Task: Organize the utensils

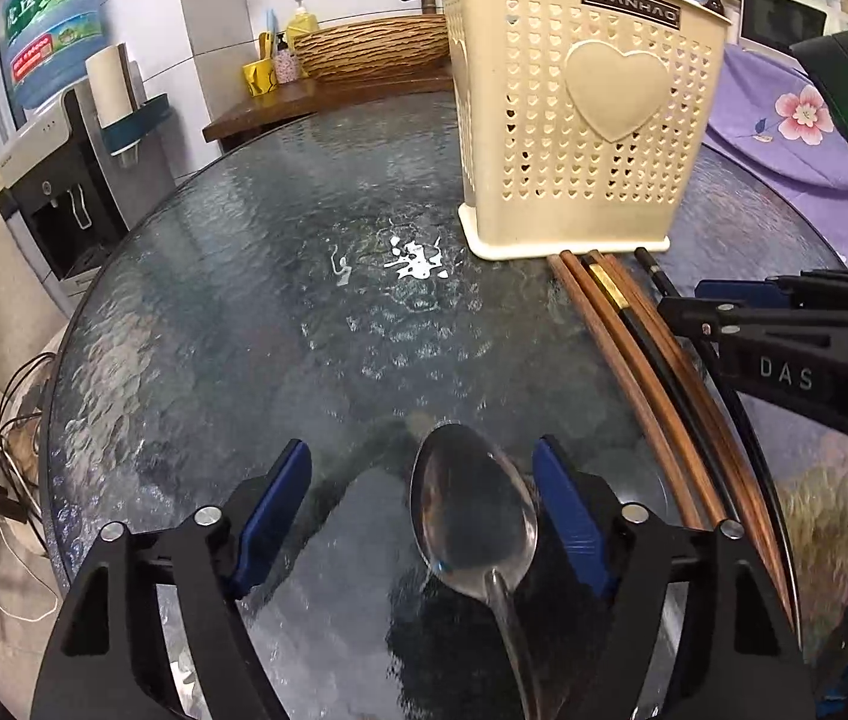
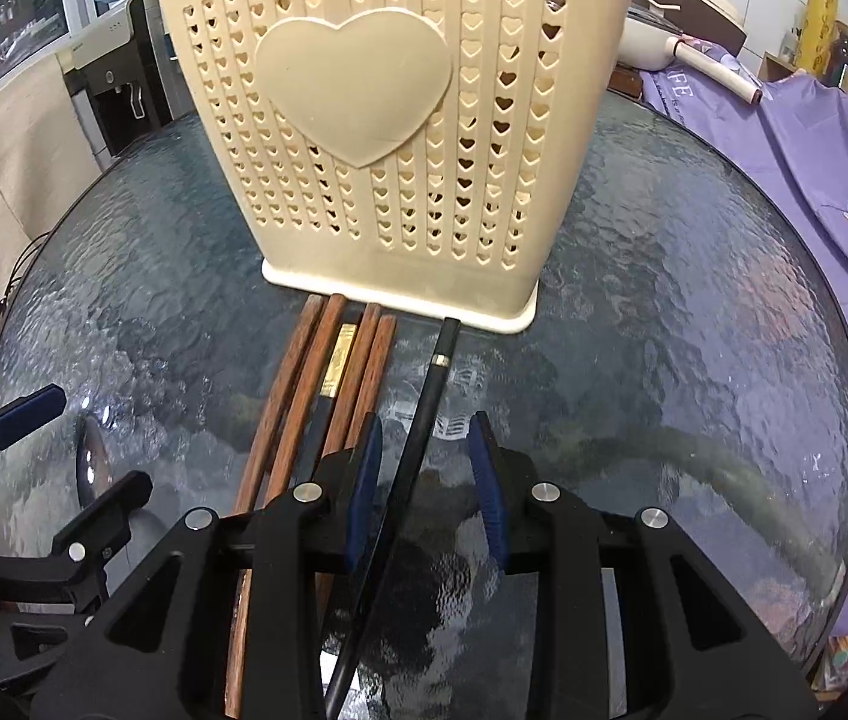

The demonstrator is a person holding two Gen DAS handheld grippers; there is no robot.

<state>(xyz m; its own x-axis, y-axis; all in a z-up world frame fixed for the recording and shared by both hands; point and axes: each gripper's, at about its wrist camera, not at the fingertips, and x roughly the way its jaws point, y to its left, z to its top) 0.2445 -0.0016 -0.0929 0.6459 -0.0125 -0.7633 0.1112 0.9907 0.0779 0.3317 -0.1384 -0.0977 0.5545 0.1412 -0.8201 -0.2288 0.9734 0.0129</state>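
the left gripper gapes around a metal spoon lying on the glass table. the right gripper, half open, straddles one black chopstick untouched; wooden chopsticks lie beside, tips toward the cream utensil basket.

left wrist: looks down along left gripper, close over glass table | right wrist: same, right gripper | shared: cream basket, chopsticks

"JIANHAO" on the cream basket; "DAS" on the right gripper.
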